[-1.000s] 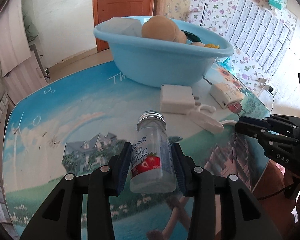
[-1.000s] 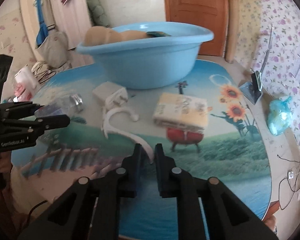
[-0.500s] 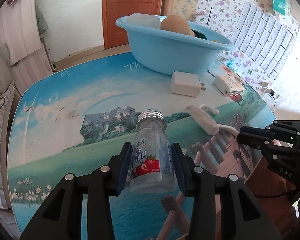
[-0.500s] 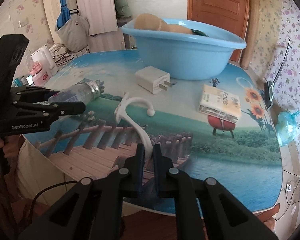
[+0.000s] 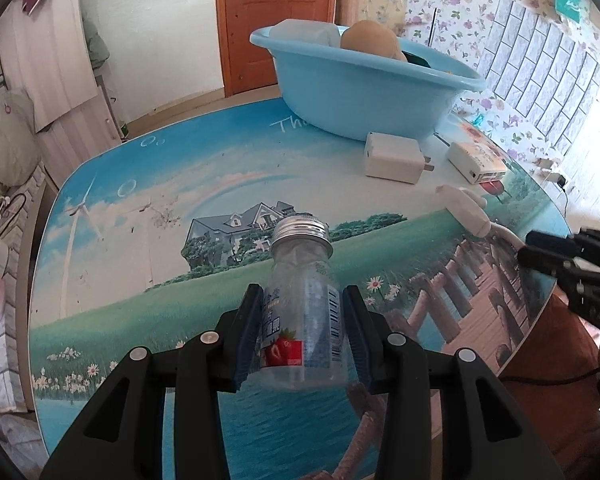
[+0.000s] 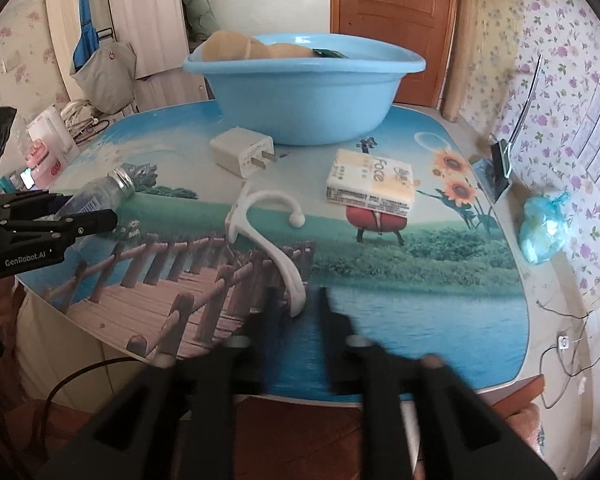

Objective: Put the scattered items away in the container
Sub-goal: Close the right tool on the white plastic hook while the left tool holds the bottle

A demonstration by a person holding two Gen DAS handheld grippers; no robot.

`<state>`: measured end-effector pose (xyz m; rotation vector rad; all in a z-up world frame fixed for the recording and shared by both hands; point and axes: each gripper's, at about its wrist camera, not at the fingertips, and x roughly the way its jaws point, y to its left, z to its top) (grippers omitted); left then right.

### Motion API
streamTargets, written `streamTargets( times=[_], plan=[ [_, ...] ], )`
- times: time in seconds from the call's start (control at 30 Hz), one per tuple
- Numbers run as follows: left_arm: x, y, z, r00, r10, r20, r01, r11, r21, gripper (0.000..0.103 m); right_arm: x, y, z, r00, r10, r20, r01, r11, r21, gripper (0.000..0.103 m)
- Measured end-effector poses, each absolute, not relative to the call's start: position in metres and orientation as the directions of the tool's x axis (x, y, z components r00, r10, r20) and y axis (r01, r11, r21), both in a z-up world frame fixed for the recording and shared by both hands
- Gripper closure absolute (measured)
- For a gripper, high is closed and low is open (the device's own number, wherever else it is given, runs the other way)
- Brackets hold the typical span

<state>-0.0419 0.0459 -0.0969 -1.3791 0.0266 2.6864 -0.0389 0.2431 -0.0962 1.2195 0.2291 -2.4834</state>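
Observation:
My left gripper [image 5: 302, 294] is shut on a clear bottle [image 5: 304, 304] with a silver cap and a strawberry label, held just above the table with its cap pointing away. In the right wrist view this gripper [image 6: 100, 216] and the bottle [image 6: 104, 194] sit at the left. My right gripper [image 6: 298, 300] is open and blurred, its fingers standing either side of the tail of a white hook [image 6: 268, 220] that lies on the table. The blue basin [image 5: 364, 92] at the far side holds tan round items and more. A white charger [image 6: 242, 152] and a tissue pack [image 6: 370, 182] lie before it.
The picture-printed table [image 5: 140, 240] ends close under both grippers. A black clip stand [image 6: 502, 160] sits at the table's right edge, with a blue bag [image 6: 544, 228] beyond it. A brown door and flowered walls lie behind the basin.
Both grippers have drawn back from the basin toward the near table edge. The left still grips the bottle. The right gripper's fingers have parted around the hook's tail.

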Motion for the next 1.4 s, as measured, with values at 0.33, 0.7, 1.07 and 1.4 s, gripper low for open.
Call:
streamTargets(
  times=[0.33, 0.7, 1.07, 1.4],
  plan=[
    [-0.045, 0.045, -0.097, -0.588, 0.096, -0.803, -0.121, -0.992, -0.03, 0.063, -0.057, 0.219, -0.098, -0.568, -0.275, -0.776, 0.415, -0.91, 0.019, 0.029],
    [-0.054, 0.045, -0.098, -0.606, 0.089, -0.79, -0.123, -0.992, -0.017, 0.062, -0.074, 0.207, -0.105, -0.561, -0.265, -0.784, 0.411, -0.911, 0.013, 0.029],
    [-0.055, 0.043, -0.097, -0.606, 0.11, -0.787, -0.125, -0.991, -0.042, 0.064, -0.072, 0.206, -0.098, -0.567, -0.304, -0.766, 0.431, -0.902, 0.039, 0.083],
    [-0.051, 0.04, -0.079, -0.639, 0.112, -0.761, -0.117, -0.992, -0.047, 0.064, -0.064, 0.204, -0.08, -0.598, -0.349, -0.721, 0.455, -0.889, 0.053, 0.085]
  ],
)
